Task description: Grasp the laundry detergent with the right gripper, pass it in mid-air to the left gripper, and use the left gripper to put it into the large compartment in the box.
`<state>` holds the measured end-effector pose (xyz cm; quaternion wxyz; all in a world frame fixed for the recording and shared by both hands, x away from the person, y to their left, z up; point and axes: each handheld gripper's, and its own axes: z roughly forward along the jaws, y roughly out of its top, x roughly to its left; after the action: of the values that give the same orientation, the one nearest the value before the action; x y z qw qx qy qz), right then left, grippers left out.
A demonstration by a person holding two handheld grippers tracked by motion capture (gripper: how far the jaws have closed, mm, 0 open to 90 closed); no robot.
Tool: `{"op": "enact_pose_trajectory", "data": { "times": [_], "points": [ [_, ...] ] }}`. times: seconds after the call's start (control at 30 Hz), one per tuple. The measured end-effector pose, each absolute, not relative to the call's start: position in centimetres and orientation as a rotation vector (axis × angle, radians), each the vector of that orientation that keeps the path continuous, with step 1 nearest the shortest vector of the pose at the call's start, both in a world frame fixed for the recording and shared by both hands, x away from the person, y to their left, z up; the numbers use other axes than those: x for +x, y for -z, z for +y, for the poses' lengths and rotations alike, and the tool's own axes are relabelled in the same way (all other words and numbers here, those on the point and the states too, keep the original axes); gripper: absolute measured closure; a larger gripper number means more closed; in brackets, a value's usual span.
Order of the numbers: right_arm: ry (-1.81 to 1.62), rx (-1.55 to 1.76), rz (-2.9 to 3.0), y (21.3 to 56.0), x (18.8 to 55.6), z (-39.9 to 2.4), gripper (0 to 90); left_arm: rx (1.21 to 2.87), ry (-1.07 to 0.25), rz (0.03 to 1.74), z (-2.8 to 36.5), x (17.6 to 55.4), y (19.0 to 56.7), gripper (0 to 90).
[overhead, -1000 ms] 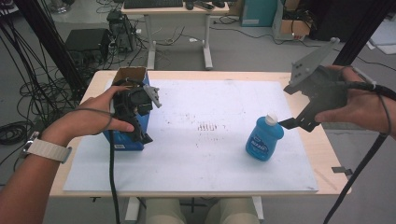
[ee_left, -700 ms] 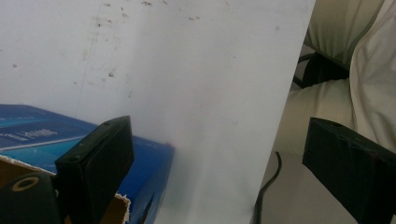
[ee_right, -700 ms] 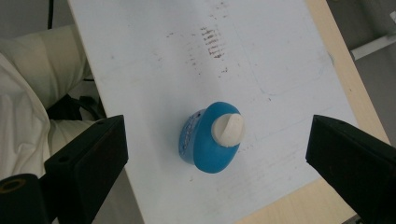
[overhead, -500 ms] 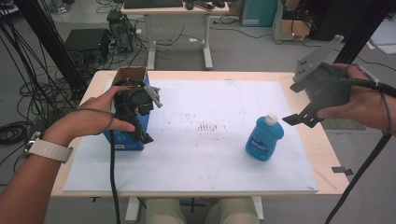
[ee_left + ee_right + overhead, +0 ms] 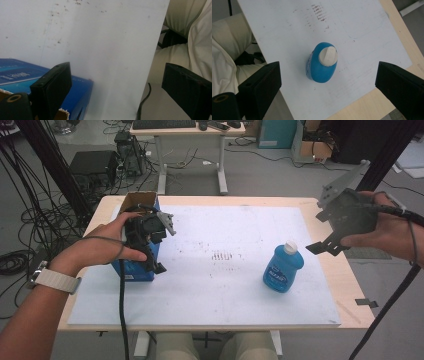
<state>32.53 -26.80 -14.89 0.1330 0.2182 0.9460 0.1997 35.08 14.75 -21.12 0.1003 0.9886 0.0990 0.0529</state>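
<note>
A blue bottle (image 5: 283, 267) with a white cap stands upright on the white sheet at the right; from above, the right gripper view has the bottle (image 5: 322, 65) between and beyond the jaws. My right gripper (image 5: 317, 231) hangs in the air to the bottle's right, apart from it, and the right gripper (image 5: 327, 82) is open and empty. At the left, my left gripper (image 5: 150, 250) rests over a blue cardboard box (image 5: 131, 267) with an open top. The left gripper (image 5: 117, 85) is open, with one jaw by the box's (image 5: 15, 77) corner and nothing held.
The white sheet (image 5: 225, 290) covers most of the wooden table (image 5: 345, 280). A bit of black tape (image 5: 367, 302) lies near the right edge. The person's legs (image 5: 220, 347) are under the front edge. Behind stand a desk (image 5: 187, 132) and floor cables (image 5: 20, 255).
My right gripper has drawn back to the right and slightly up, away from the bottle's cap. The left gripper and the box have stayed put.
</note>
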Motion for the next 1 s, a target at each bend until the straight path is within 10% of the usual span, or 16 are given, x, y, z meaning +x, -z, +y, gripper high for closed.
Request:
{"op": "enact_pose_trajectory", "data": {
  "times": [1.0],
  "points": [
    [-0.574, 0.858, 2.729, 16.8, 33.3, -29.2, 6.8, 2.920, -0.158, 0.297, 14.7, 35.2, 21.3, 9.6]
  ]
}}
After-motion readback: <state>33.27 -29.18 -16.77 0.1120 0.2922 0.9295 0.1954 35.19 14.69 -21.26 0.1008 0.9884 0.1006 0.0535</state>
